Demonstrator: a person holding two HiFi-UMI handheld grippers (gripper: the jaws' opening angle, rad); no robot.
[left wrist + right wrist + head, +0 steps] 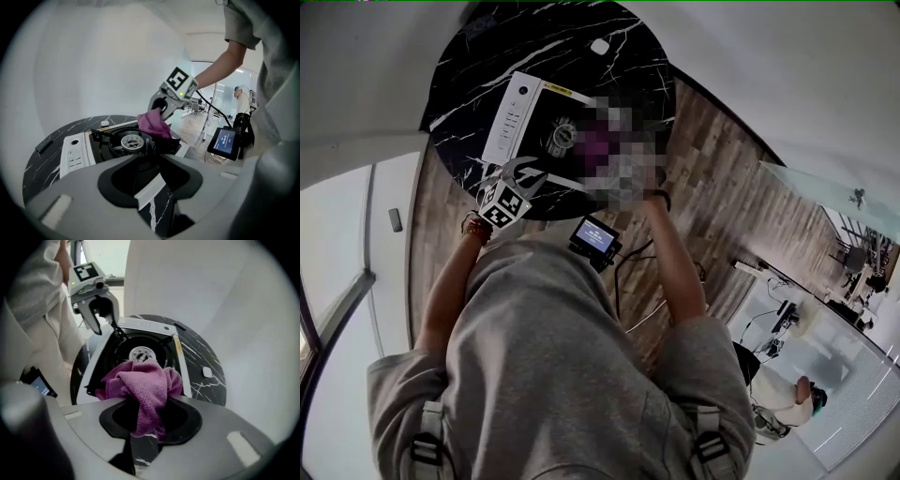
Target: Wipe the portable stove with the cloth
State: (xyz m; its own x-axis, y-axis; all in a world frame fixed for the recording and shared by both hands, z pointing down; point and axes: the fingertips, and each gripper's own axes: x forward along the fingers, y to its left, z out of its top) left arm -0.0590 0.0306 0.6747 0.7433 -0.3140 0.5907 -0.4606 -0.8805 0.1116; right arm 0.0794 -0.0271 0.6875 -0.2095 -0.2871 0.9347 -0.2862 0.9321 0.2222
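The portable stove (517, 111) is shown in the head view lying on a round black marble table (478, 56), with its white control panel (508, 117) at the picture's left. The left gripper (525, 173) is held at the stove's near edge with its jaws standing apart. Through the gap, in the left gripper view, only the stove's white rim and the veined marble are seen, so nothing is gripped; whether a tip touches the rim cannot be told. In the head view the spot where the right gripper (161, 108) works is blurred over. That spot is supplied by the left gripper view, where the right gripper is seen tilted steeply down over the stove's far side, its marker cube (179, 80) uppermost. The purple cloth (140, 380) is best read in the right gripper view: it is bunched and clamped between the closed jaws, and its loose folds are pressed onto the black stove top just beside the round burner (140, 353). Only that view brings out a small white object (206, 372) lying on the marble well apart from the stove. Only the left gripper view shows the face of a lit screen (225, 142) standing beyond the table above the wooden floor (192, 124)
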